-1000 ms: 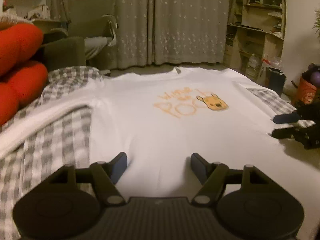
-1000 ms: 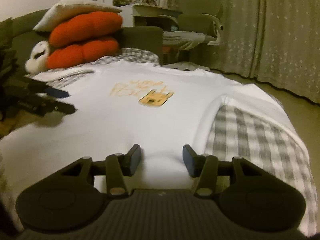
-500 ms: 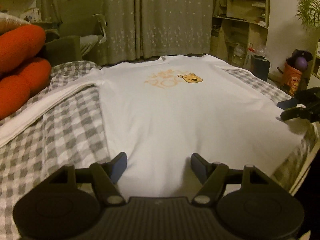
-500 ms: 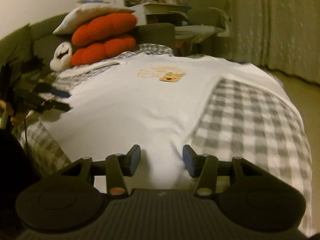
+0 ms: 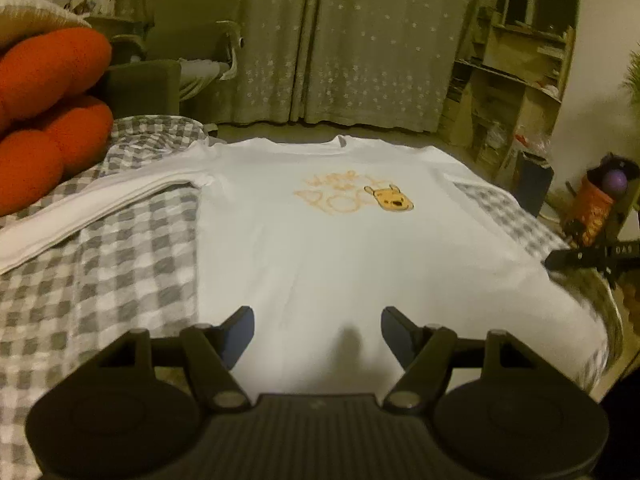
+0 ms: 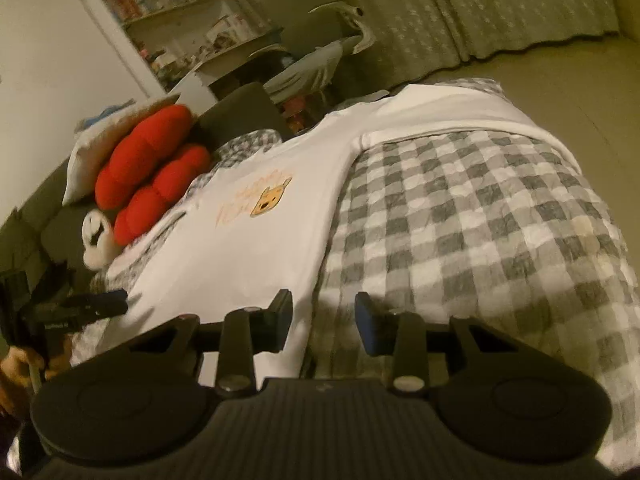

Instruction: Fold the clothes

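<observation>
The shirt lies flat, print up, on the checked bed, collar at the far end, one sleeve stretched toward the red cushions. A second ago both my grippers sat over the hem, aimed up the middle of the cloth; now they have drawn apart toward its two near corners. My right gripper has slid sideways and rolled hard, so the bed looks tilted in its view, and the shirt's side edge now runs between its jaws, white cloth under the left finger, checks under the right. Those jaws are closing, but the pads do not yet press on the fabric. My left gripper has lifted a little and hangs over the hem with jaws spread wide, nothing between them but the cloth lying below. I judge nothing is folded yet: the right corner is about to be pinched, and the left must drop and grip its own corner before a fold starts.
</observation>
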`<state>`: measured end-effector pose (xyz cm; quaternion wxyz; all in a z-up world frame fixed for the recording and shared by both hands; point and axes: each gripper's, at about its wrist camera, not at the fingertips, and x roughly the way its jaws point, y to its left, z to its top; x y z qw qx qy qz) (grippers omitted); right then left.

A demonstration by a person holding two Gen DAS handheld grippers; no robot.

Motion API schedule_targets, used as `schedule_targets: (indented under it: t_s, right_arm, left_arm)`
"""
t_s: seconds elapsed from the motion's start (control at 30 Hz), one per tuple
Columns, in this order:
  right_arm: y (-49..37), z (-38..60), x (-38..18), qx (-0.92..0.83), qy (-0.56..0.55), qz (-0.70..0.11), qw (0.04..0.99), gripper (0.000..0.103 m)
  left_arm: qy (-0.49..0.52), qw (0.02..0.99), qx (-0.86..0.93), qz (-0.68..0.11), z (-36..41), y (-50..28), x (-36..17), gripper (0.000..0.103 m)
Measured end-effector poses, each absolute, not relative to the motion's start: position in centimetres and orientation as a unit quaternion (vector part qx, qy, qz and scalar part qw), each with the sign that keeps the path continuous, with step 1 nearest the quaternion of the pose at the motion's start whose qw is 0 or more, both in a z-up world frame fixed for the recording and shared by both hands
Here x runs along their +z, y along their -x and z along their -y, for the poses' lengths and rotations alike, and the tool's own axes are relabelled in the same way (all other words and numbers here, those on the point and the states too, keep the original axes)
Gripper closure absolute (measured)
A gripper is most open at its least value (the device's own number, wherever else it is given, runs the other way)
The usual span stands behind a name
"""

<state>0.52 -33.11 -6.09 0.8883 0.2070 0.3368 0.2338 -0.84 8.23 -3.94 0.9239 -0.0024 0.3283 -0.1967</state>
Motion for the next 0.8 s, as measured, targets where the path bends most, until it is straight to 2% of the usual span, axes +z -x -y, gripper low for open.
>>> schedule_targets:
  t_s: [0.17,0.27,0.43,0.7,0.8]
  right_arm:
    - [-2.5,33.4,-6.4,0.231,-0.238,-0.345,0.878,0.067]
    - [-3.9,33.3,-6.5,0.231,-0.246,-0.348,0.875,0.077]
    - [-7.2,34.0,-6.5,0.219,-0.270,-0.351,0.870,0.079]
    - [-13.0,34.6,-7.0,0.195,-0.323,-0.356,0.855,0.076]
    - [-14.2,34.6,-7.0,0.190,-0.333,-0.352,0.854,0.074]
  left_arm:
    - [0.012,0.919,-0.211,-0.333,-5.4,-1.7,-3.8,0.035]
    - [0.008,0.915,-0.225,-0.335,-3.2,-2.9,-3.6,0.038]
    - [-0.008,0.909,-0.259,-0.327,1.6,-5.1,-3.5,0.044]
    - [-0.004,0.904,-0.290,-0.313,8.6,-8.9,-4.8,0.068]
    - [0.018,0.905,-0.290,-0.311,10.0,-10.0,-5.3,0.071]
